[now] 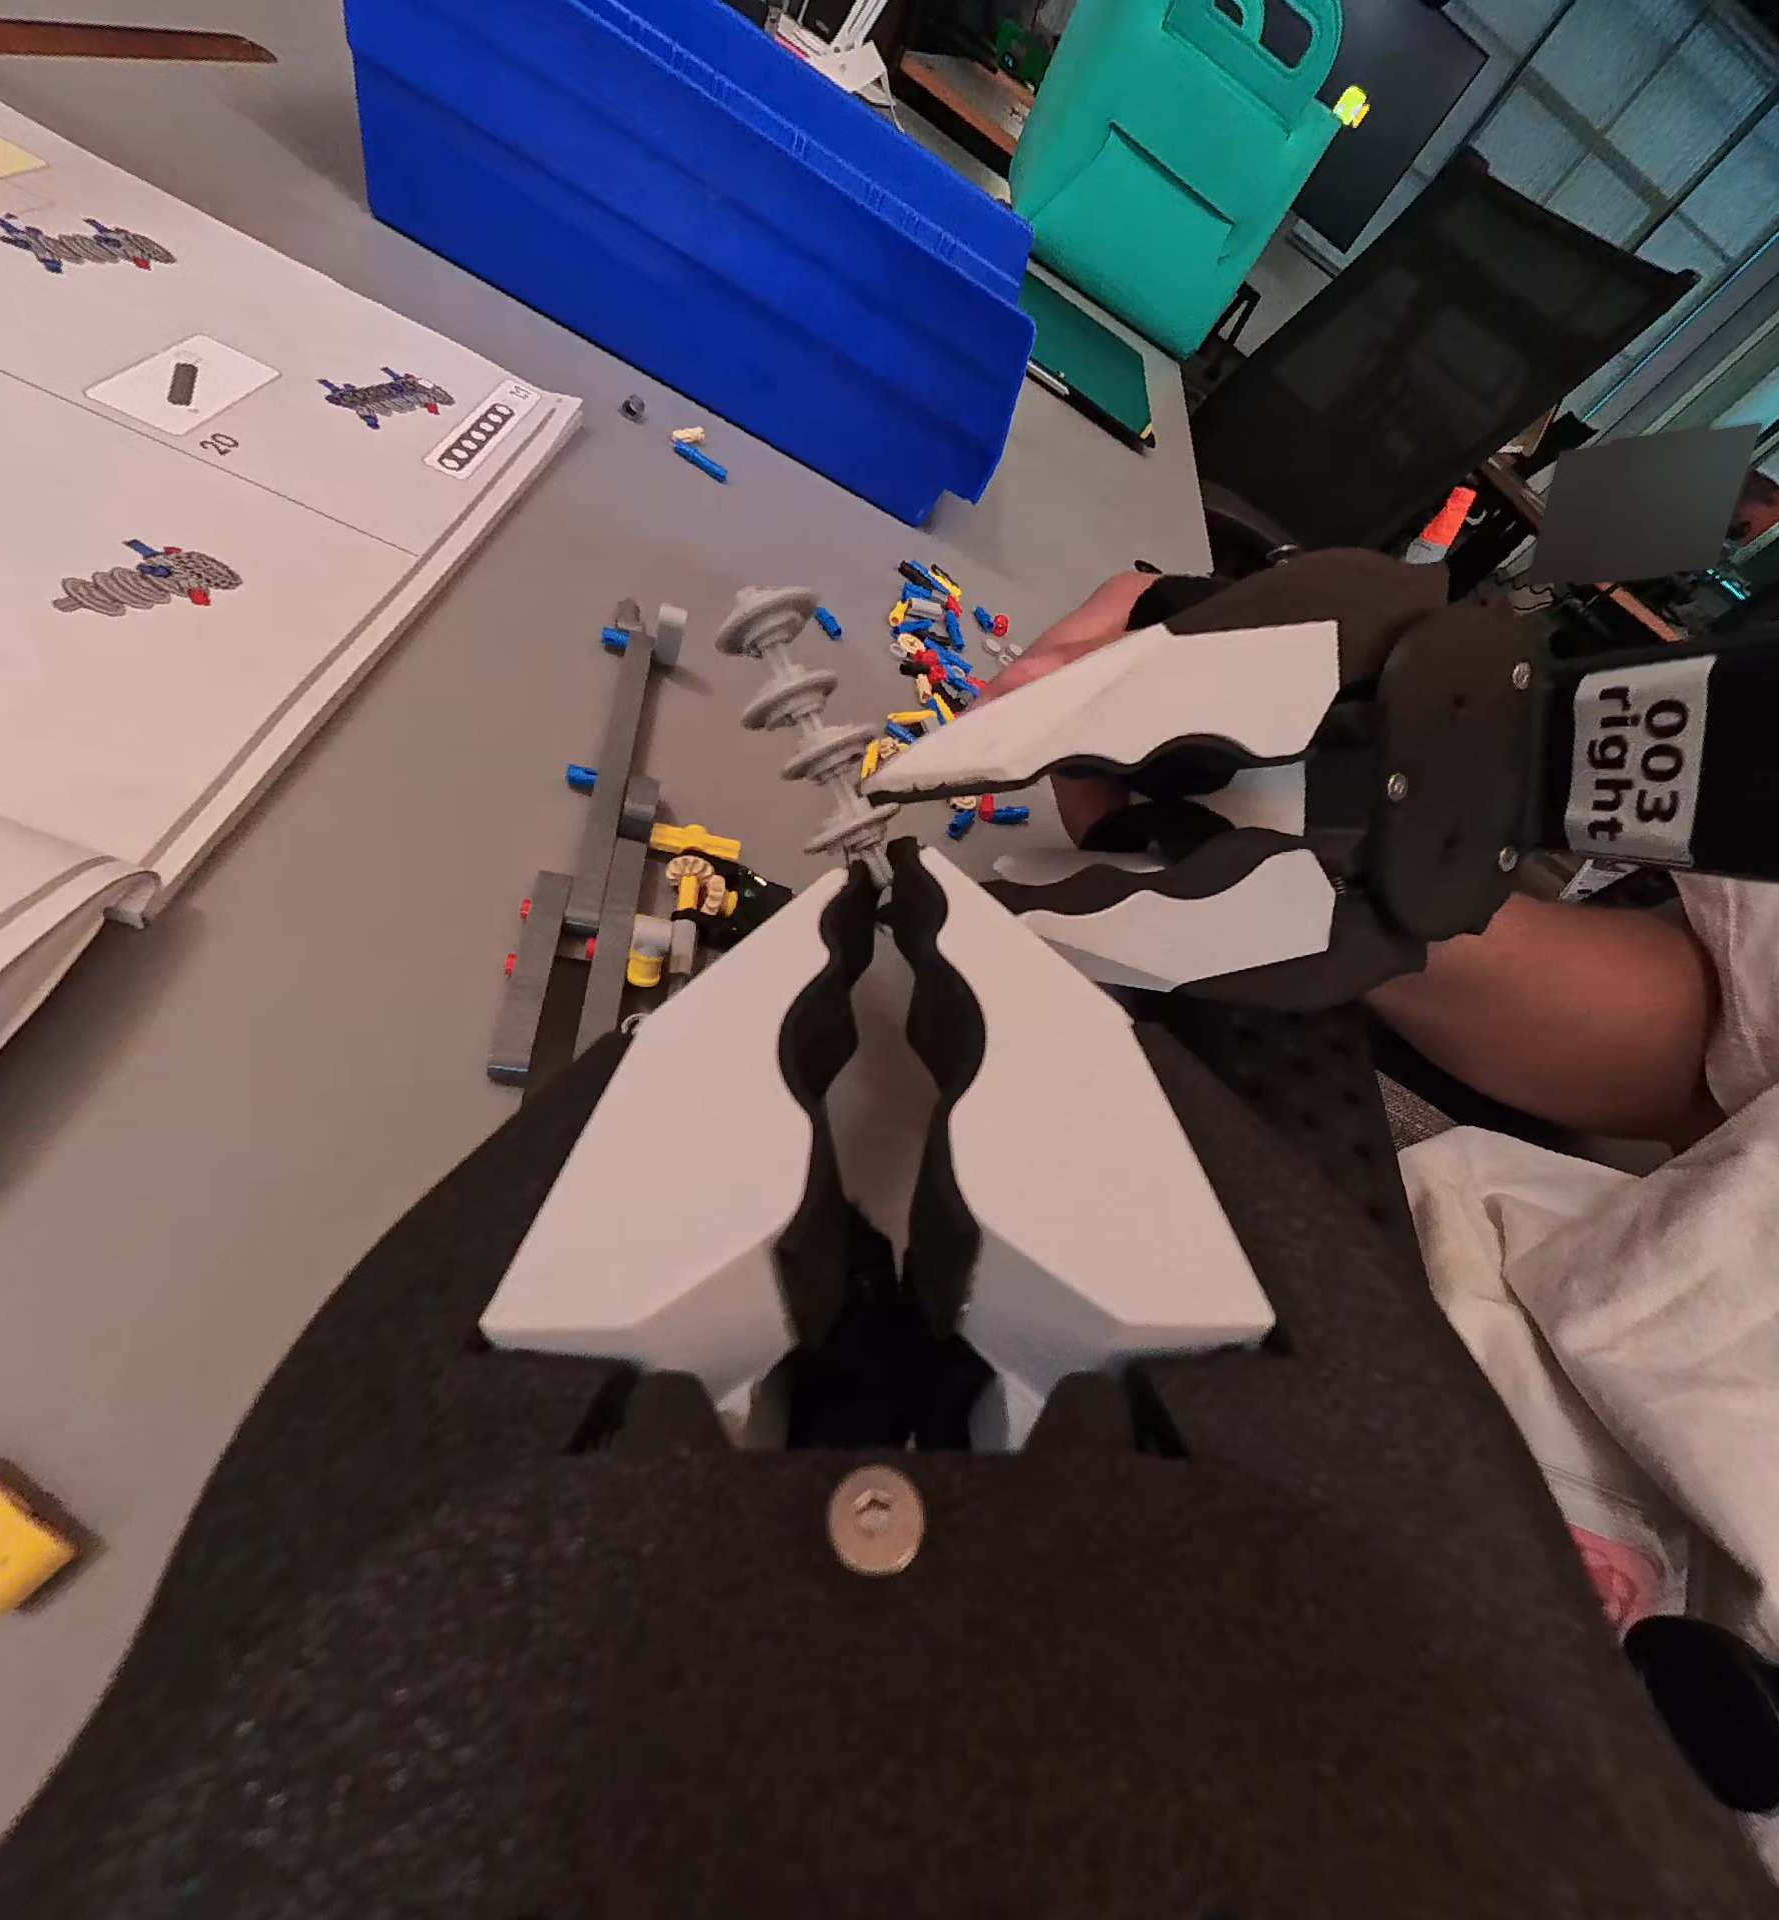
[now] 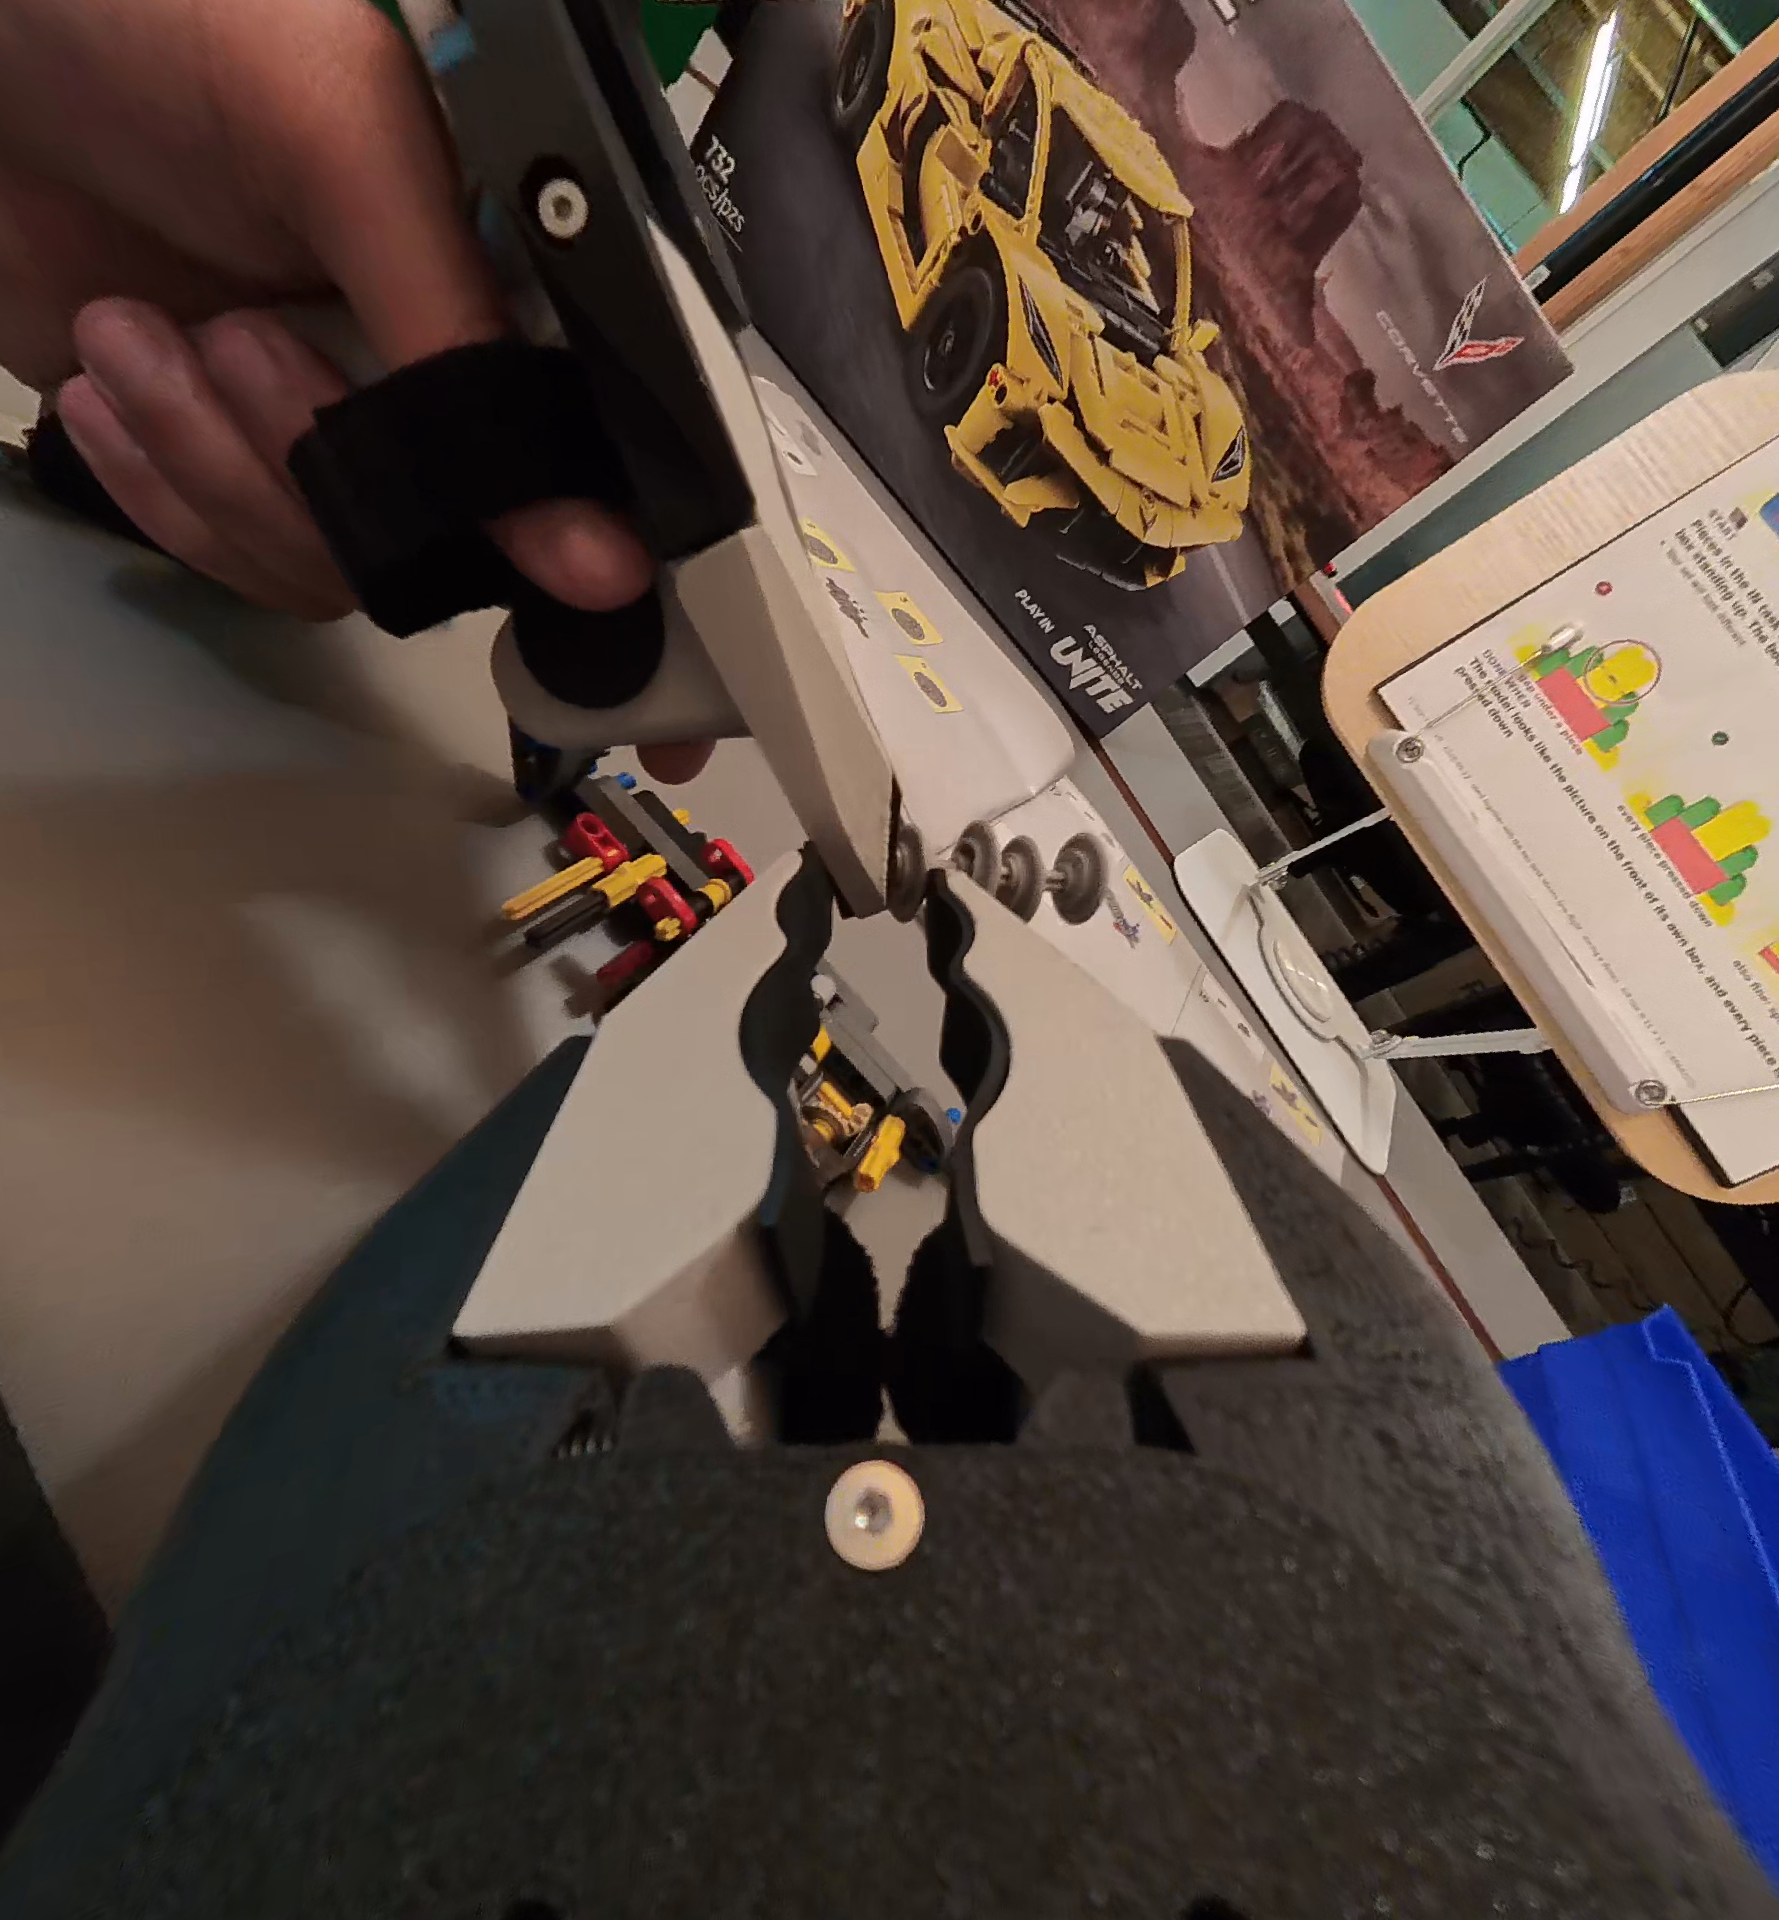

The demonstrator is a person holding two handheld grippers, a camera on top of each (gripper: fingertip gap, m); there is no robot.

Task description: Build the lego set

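The left gripper [image 1: 880,868] has its jaws clamped on the near end of a grey axle assembly [image 1: 807,717], a thin rod threaded with several disc-shaped pieces, held up off the grey counter [image 1: 272,1039] above a scatter of small loose pins [image 1: 942,665]. The right gripper [image 2: 869,899] comes at it from the side with jaws apart, one fingertip touching the rod between the two nearest discs. The assembly looks light and rigid, but the discs probably slide along the rod if pushed, so the bare rod end or the gaps between discs seem the safest places to grip (the disc rims would likely twist or slip in the pads). A partly built grey-and-yellow frame [image 1: 615,883] lies on the counter just beside it, near an open instruction booklet [image 1: 189,540]. Printed writing shows on the booklet, on the set's box [image 2: 1124,312] with its yellow car picture, on a clipboard sheet [image 2: 1654,810], and on a label on the right gripper's body.
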